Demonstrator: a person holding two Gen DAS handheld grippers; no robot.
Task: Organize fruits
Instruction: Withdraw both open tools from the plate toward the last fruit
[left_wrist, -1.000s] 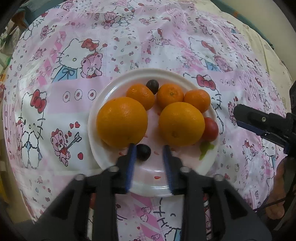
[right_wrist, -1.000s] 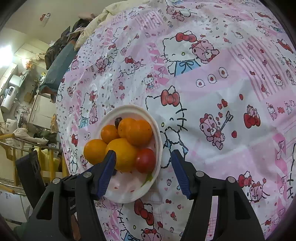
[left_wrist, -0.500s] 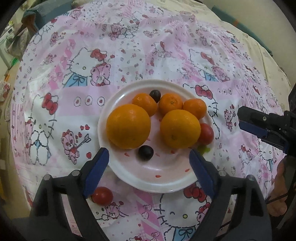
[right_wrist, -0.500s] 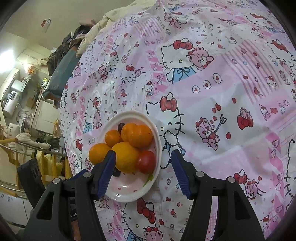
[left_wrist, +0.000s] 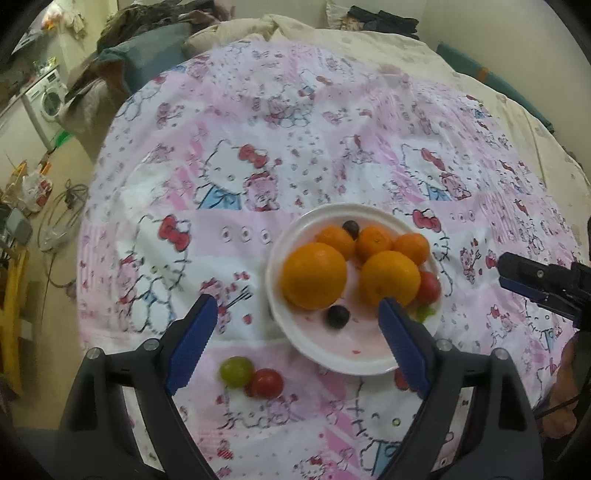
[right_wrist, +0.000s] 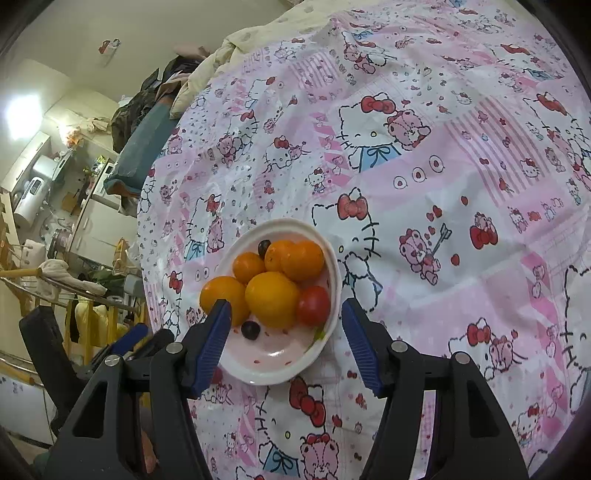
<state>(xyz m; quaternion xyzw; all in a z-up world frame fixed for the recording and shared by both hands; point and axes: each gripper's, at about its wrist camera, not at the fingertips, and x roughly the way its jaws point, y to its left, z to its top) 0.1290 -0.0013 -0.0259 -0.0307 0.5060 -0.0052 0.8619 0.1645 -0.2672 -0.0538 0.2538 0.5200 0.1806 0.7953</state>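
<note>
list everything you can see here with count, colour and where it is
plate: 1, white, on the cloth right of centre in the left wrist view
large oranges: 2, orange, side by side at mid plate
small oranges: 3, orange, in a row behind the large ones
dark grapes: 2, near black, one at the plate's front, one at its back
cherry tomato on plate: 1, red, at the plate's right edge
cherry tomato off plate: 1, red, on the cloth in front of the plate
green grape: 1, green, beside that tomato
tablecloth: 1, pink and white cartoon print, covers the table
left gripper: 1, black with blue pads, jaws open, empty
right gripper: 1, same colours, jaws open, empty
</note>
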